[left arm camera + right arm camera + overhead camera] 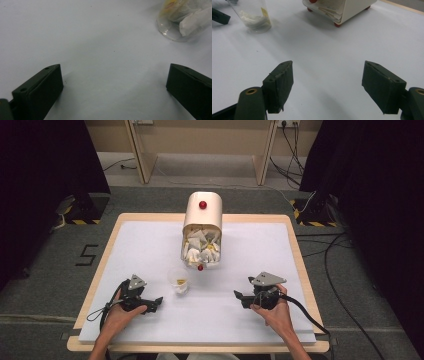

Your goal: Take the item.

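- Resting low on the white surface (pixel 150 240), the left gripper (pixel 159 302) and the right gripper (pixel 239 296) sat apart, each held in one of the person's hands, with their tips turned inward toward each other.
- Both grippers stood with jaws wide apart and nothing between them; the gripper views showed only bare surface in each gap.
- A clear plastic cup (pixel 178 281) stood upright near the middle of the surface, just beyond the left gripper, with a tea bag or two already inside.
- Behind the cup, a cream-coloured box (pixel 202 229) with red knobs lay open toward the person, packed with white and yellow tea bags (pixel 201 249).
- The work appeared to be moving tea bags from the box into the cup, and this looked like a pause between transfers.
- The next move likely called for one gripper to reach forward into the box's mouth and pinch a single bag without dragging out its neighbours.
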Available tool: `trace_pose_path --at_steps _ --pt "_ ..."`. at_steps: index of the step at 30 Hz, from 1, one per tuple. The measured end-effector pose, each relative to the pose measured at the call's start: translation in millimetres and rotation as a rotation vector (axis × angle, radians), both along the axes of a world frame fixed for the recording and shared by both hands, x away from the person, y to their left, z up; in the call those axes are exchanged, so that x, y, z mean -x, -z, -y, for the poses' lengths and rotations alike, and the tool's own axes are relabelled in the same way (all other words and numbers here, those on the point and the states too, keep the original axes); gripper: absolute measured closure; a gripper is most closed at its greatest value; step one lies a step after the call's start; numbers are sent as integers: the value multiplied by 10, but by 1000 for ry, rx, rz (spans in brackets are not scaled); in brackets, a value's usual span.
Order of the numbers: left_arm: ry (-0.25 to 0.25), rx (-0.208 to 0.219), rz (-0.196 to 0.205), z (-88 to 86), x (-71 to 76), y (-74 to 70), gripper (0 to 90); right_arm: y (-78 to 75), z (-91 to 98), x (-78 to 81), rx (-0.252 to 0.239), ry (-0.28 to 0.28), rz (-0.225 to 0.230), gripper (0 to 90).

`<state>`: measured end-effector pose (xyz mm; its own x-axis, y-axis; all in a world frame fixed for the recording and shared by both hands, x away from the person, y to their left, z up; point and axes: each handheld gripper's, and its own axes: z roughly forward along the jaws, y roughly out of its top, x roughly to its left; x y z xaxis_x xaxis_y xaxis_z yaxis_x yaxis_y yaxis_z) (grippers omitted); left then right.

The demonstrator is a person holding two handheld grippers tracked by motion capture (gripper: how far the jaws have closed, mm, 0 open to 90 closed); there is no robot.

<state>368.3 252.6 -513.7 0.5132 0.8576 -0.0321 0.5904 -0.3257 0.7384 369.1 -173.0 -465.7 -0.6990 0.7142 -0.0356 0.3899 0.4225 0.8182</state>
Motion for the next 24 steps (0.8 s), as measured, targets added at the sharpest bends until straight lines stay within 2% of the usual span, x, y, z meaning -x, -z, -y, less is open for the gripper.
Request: trace_pose_path --at_steps 6,8,12,13,14,15,20,24 --pt "0 0 0 0 0 0 0 6 -1 42 17 -11 -2 259" --pt "0 0 0 0 0 0 0 23 17 50 2 -11 -11 270" --pt "0 0 0 0 0 0 0 56 96 63 -2 13 -28 266" --pt "0 0 0 0 0 0 0 56 109 69 11 15 -26 260" --pt "0 0 0 0 0 0 0 58 120 80 9 18 -18 267" --pt "0 -1 0 0 0 0 0 61 134 88 -5 17 -26 269" --pt "0 -1 0 0 0 0 0 94 201 119 -10 28 -42 268" --pt "0 -1 0 1 0 0 0 106 217 146 16 24 -40 249"
